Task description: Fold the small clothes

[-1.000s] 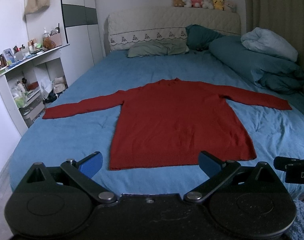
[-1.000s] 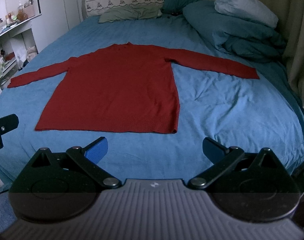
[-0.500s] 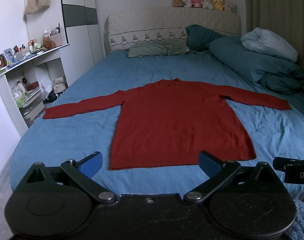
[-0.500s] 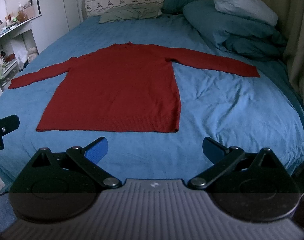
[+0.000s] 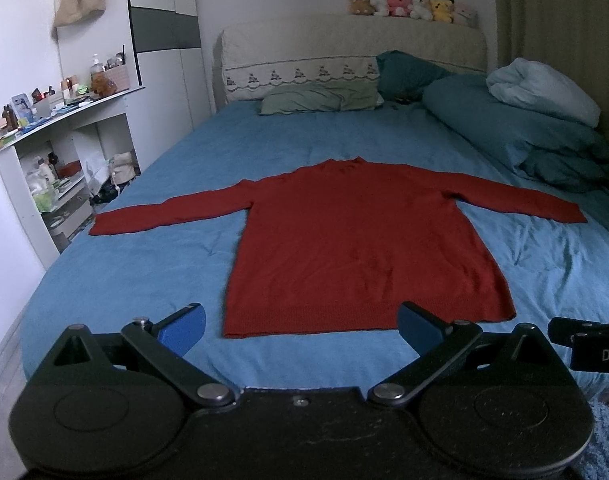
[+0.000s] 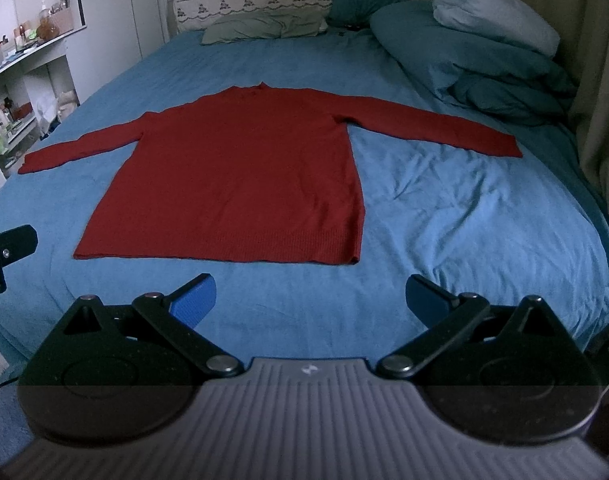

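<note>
A red long-sleeved sweater [image 5: 360,248] lies flat on the blue bed sheet [image 5: 124,280], both sleeves spread out sideways, hem towards me. It also shows in the right wrist view [image 6: 240,176]. My left gripper [image 5: 302,326] is open and empty, hovering just in front of the hem, nearer its left half. My right gripper [image 6: 310,300] is open and empty, a little short of the hem near its right corner. Neither gripper touches the sweater.
Pillows [image 5: 320,98] and a teal duvet pile [image 5: 524,132] lie at the head and right side of the bed. A cluttered white shelf [image 5: 44,152] stands left of the bed. A curtain [image 6: 600,80] hangs at the right. The headboard [image 5: 344,52] carries plush toys.
Both grippers have crept slightly forward towards the hem; the sweater has not moved and both stay open.
</note>
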Motion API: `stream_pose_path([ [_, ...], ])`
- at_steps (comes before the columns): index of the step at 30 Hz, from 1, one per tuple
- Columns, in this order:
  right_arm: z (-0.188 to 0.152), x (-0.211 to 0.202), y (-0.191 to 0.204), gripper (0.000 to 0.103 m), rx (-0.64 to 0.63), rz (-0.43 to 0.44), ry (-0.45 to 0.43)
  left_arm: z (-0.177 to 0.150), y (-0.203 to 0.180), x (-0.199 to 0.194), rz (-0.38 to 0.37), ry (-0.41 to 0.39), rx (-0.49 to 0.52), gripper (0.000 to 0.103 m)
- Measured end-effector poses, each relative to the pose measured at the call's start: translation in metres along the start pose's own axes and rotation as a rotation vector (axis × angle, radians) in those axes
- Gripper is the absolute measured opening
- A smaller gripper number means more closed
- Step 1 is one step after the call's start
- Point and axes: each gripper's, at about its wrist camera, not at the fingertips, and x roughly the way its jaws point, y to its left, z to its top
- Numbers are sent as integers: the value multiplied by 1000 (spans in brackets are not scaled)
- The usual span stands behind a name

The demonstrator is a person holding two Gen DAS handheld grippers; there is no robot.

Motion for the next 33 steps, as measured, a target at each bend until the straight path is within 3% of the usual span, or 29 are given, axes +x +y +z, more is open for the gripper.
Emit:
stream_pose_path([
  [22,2,-12,6,103,-4,8,-17,5,1,-9,7,-22,-14,103],
  [27,20,-17,-11,103,42,-10,-55,37,-2,-7,-12,-82,-7,103],
  [33,61,0,-59,103,146,-81,-91,106,-22,25,-45,-152,12,103],
])
